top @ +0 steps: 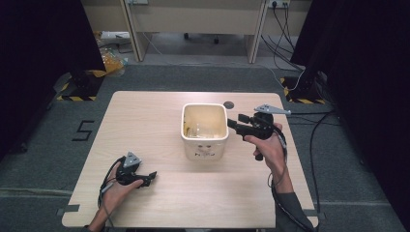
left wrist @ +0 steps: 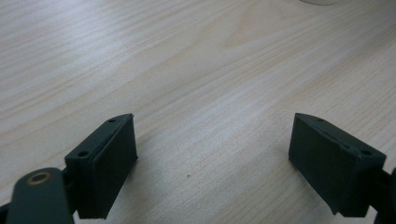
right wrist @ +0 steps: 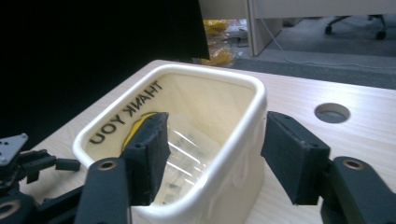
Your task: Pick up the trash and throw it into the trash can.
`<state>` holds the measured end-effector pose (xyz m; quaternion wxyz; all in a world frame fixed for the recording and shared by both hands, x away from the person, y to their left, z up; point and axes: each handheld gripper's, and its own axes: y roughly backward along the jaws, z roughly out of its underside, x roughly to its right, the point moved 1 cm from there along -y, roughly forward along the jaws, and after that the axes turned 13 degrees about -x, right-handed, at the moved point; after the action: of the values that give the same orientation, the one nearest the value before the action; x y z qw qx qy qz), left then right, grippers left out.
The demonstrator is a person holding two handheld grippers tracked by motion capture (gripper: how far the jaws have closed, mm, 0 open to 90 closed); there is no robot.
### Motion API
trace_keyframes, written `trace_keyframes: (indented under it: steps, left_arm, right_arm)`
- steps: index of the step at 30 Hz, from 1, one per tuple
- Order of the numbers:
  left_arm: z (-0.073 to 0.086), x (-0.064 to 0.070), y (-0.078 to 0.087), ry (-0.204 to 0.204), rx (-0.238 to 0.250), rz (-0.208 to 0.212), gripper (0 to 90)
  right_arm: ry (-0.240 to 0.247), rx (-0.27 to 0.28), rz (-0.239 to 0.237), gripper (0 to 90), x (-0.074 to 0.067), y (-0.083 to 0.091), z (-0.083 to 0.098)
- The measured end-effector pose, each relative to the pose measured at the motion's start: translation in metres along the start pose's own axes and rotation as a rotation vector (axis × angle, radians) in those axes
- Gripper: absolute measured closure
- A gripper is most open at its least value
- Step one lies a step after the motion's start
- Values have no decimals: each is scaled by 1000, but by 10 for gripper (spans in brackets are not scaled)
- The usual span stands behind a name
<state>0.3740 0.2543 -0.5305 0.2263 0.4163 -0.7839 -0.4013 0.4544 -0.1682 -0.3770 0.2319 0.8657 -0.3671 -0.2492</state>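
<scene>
The right hand-held gripper (right wrist: pixel 212 154) stood open astride the near wall of the cream tub (top: pixel 204 126), one jaw inside, one outside. The step in hand looked like pinching that wall: better to seat the jaws lower on it and close squarely, so the tub would not tip. The tub sat mid-worktop (top: pixel 145 116), "THANK YOU" lettered inside, holding something clear and crinkled, likely plastic wrapping, with a yellow patch beneath. The left hand-held gripper (left wrist: pixel 212 163) lay open on bare wood, well apart.
</scene>
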Motion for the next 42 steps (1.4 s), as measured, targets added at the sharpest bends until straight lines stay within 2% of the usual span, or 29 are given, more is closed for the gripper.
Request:
trace_keyframes:
  steps: [17,32,42]
  left_arm:
    - [0,0,0,0,0,0,142]
    - [0,0,0,-1,0,0,141]
    - [0,0,0,0,0,0,142]
  right_arm:
    - [11,-4,82,315,2,25,40]
    - [-4,-16,118,293,5,30,77]
    - [-15,-25,134,229,3,30,97]
